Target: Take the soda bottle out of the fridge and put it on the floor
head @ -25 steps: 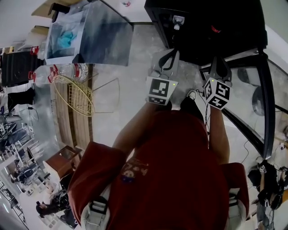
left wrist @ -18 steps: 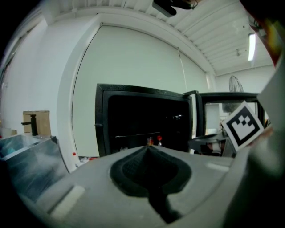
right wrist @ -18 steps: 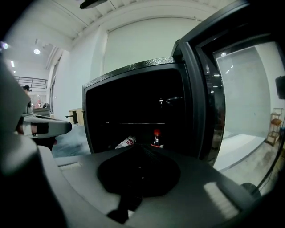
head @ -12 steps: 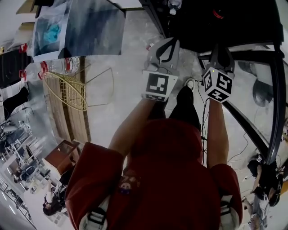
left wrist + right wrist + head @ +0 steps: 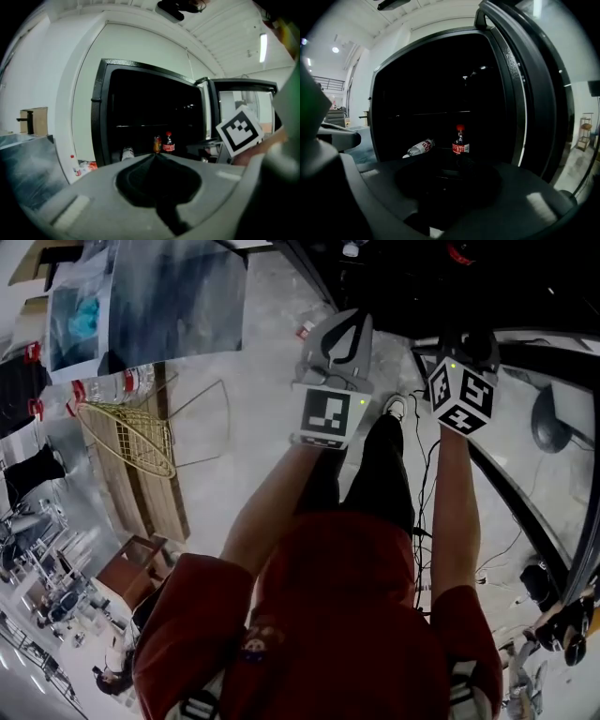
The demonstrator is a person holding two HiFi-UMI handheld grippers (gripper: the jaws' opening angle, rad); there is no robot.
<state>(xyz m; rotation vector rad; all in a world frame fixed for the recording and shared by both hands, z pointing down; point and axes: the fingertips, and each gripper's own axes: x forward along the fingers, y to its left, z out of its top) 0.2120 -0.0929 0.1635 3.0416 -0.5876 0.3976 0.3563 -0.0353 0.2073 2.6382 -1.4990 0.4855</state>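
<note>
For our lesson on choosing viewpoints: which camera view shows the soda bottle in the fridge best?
The right gripper view: the soda bottle stands centred, red cap and label clear. The left gripper view shows it smaller. The head view misses it.

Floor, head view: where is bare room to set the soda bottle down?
Bare floor lies between the wire rack and the person's legs, in front of the open fridge. Right of the legs it is crowded: cables and the fridge door.
</note>
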